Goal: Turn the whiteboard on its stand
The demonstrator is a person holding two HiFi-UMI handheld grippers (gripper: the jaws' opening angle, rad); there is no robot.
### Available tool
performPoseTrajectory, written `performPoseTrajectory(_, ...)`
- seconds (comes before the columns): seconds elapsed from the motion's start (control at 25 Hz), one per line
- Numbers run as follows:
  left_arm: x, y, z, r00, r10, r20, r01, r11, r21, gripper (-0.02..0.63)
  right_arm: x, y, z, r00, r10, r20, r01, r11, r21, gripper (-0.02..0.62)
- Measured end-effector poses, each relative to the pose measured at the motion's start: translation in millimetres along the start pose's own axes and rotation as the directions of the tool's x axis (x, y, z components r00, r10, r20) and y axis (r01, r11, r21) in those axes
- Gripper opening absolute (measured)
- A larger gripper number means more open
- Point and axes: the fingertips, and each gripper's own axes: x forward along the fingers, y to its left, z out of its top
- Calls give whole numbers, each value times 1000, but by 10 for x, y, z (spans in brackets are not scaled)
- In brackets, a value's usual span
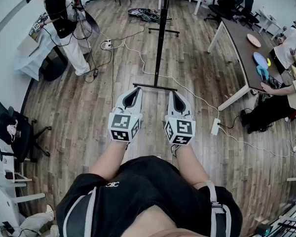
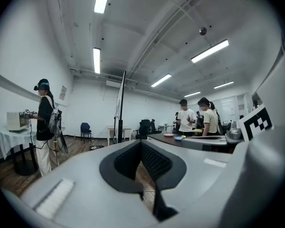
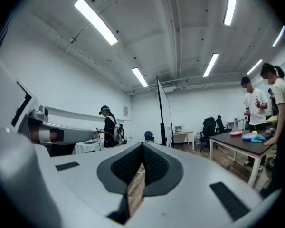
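Observation:
The whiteboard [image 1: 163, 31] stands edge-on straight ahead on the wooden floor, showing as a thin black upright with a foot bar [image 1: 155, 87] across its base. It also appears edge-on in the left gripper view as the whiteboard [image 2: 121, 106] and in the right gripper view as the whiteboard [image 3: 162, 110], some way off. My left gripper [image 1: 136, 91] and right gripper [image 1: 171, 94] are held side by side in front of my waist, pointing at the stand and short of it. The left gripper [image 2: 141, 144] and the right gripper [image 3: 142, 146] are both shut with nothing between their jaws.
A dark table [image 1: 239, 43] with plates and people around it stands at the right. A person with a headset [image 1: 64, 21] works by a white-clothed table at the left. Cables and a power strip [image 1: 215, 126] lie on the floor. A black office chair [image 1: 15, 132] sits at the left.

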Motion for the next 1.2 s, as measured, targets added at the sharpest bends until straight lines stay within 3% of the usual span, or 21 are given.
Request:
performPoseTrajectory(0.6, 91, -116, -22, 1000, -11, -18, 11, 1000, 4, 8, 24, -71, -53, 1000, 0, -23, 1, 1000, 4, 6)
performPoseTrajectory(1.2, 481, -630, -92, 1000, 9, -14, -9, 1000, -5, 8, 20, -670, -72, 999, 42, -12, -42, 999, 12, 6)
